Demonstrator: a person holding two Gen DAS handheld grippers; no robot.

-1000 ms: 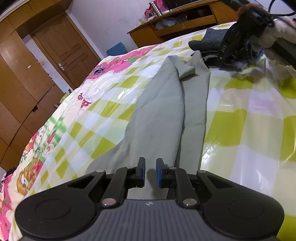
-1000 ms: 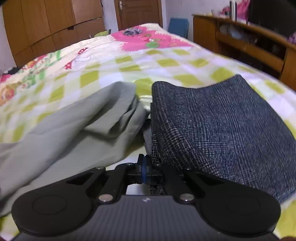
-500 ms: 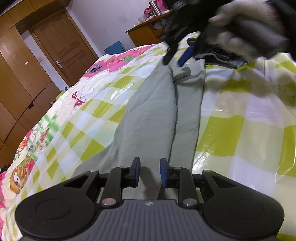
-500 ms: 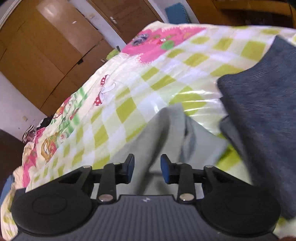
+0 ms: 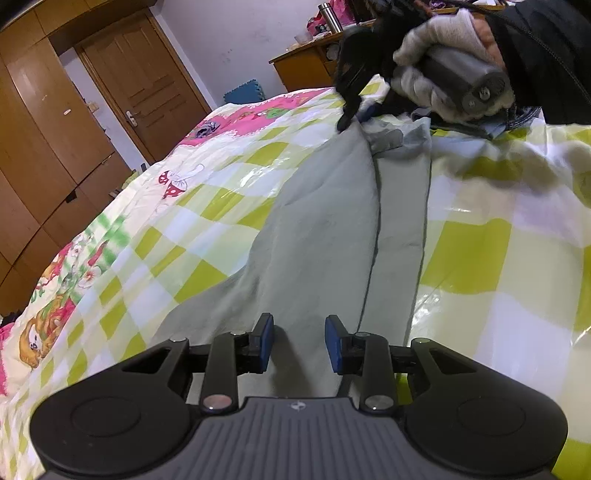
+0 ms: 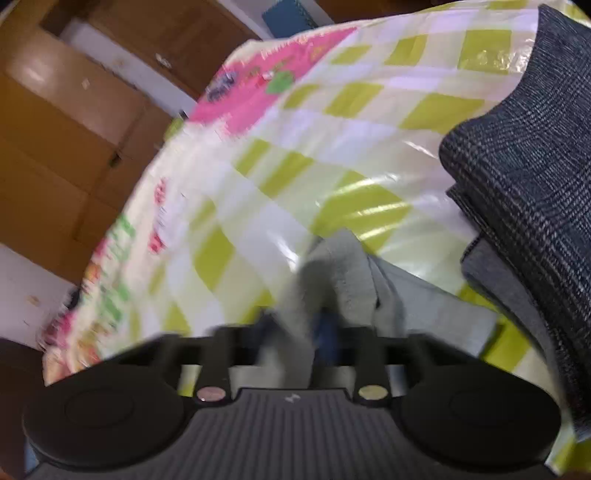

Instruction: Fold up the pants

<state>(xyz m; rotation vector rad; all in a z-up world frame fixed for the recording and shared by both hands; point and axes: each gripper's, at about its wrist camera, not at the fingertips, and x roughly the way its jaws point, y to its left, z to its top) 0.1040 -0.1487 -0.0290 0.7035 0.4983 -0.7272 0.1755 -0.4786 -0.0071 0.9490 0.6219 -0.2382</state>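
Observation:
Grey-green pants (image 5: 332,229) lie lengthwise on the checked bedspread (image 5: 498,258), legs folded together. My left gripper (image 5: 299,343) is open and empty, low over the near end of the pants. My right gripper (image 5: 352,116) is at the far end of the pants, held by a gloved hand (image 5: 439,33). In the right wrist view the pants' far end (image 6: 332,273) bunches up between the blurred fingers of the right gripper (image 6: 295,332); the jaws stand apart around the cloth.
A folded dark grey checked garment (image 6: 528,177) lies right beside the pants' far end. A wooden door (image 5: 147,85) and wardrobe (image 5: 40,147) stand beyond the bed on the left, a wooden desk (image 5: 306,70) behind.
My left gripper has opened wider. My right gripper opened, swung away from the dark garment and came down over the far end of the pants.

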